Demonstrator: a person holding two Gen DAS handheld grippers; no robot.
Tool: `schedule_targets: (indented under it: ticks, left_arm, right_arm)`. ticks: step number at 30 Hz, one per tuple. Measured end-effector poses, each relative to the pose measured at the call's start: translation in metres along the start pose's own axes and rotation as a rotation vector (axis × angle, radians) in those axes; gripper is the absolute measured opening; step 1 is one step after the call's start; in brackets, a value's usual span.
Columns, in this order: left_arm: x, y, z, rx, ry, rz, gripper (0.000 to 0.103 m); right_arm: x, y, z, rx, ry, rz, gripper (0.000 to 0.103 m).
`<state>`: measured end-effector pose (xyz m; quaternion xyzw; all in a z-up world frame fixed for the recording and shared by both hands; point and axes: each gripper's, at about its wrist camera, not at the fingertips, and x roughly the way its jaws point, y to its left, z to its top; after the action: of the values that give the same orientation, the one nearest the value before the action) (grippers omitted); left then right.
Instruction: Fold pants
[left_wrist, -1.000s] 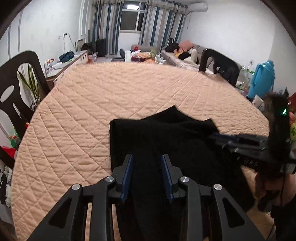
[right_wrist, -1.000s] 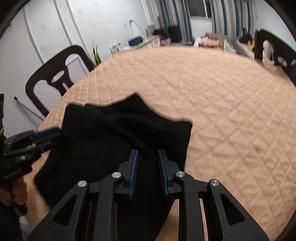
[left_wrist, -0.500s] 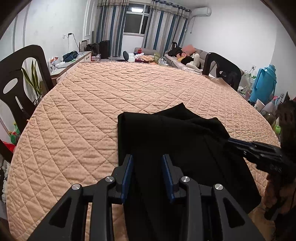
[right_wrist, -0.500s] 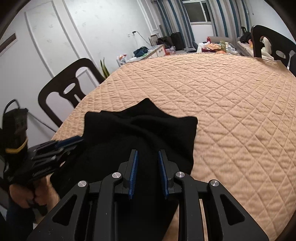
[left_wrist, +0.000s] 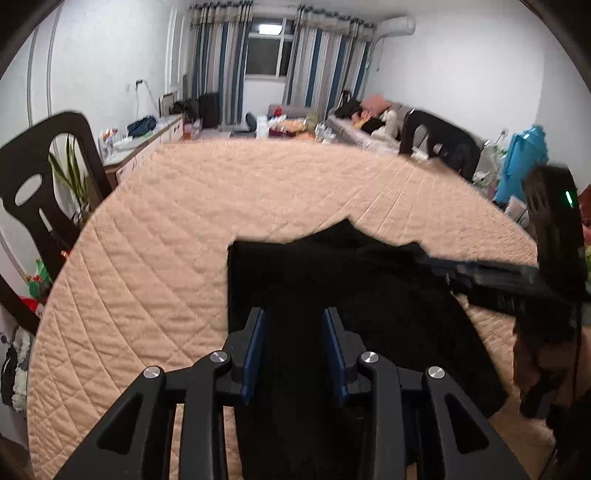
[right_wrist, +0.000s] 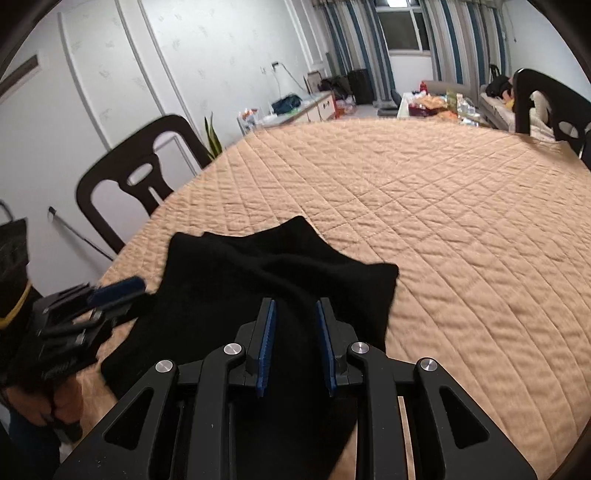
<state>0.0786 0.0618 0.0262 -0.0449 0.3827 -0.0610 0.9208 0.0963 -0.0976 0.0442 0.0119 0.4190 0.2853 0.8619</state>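
Note:
Black pants (left_wrist: 351, 280) lie bunched at the near edge of a round table covered in a peach quilt (left_wrist: 258, 184). Their near end rises into both grippers. My left gripper (left_wrist: 293, 312) is shut on the left part of that end, with black cloth filling the gap between its blue pads. My right gripper (right_wrist: 294, 302) is shut on the right part of the pants (right_wrist: 277, 266) in the same way. Each gripper also shows in the other's view: the right gripper (left_wrist: 480, 273) at the cloth's right edge, the left gripper (right_wrist: 122, 288) at its left edge, held by a hand (right_wrist: 40, 402).
Black plastic chairs stand around the table: one at the left (left_wrist: 33, 192), one at the far right (left_wrist: 439, 140). A blue container (left_wrist: 524, 162) stands to the right. The quilt (right_wrist: 461, 221) stretches far beyond the pants. A cabinet and a sofa line the room behind.
Both views tilted up a little and came back down. The pants keep their shape and stay in both grippers. The left gripper has drawn slightly closer to the right one.

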Motion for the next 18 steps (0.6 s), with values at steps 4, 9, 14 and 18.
schedule_targets:
  ticks: [4,9,14,18]
  left_arm:
    - [0.003,0.015,-0.014,-0.040,-0.005,-0.022,0.038]
    - [-0.019,0.010,-0.022,-0.031,-0.018,-0.010,0.037]
    - [-0.050,-0.009,-0.040,0.019,-0.064,-0.047,0.037]
    - [-0.056,-0.022,-0.057,0.057,-0.063,-0.048,0.037]
  right_arm:
    - [0.027,-0.014,0.012,-0.006,0.013,-0.019,0.015]
    - [0.019,-0.030,0.022,0.051,-0.002,-0.084,0.009]
    - [-0.028,-0.010,-0.008,0.005,-0.033,-0.035,0.011]
    - [-0.065,0.021,-0.054,-0.071,-0.054,0.001,0.011]
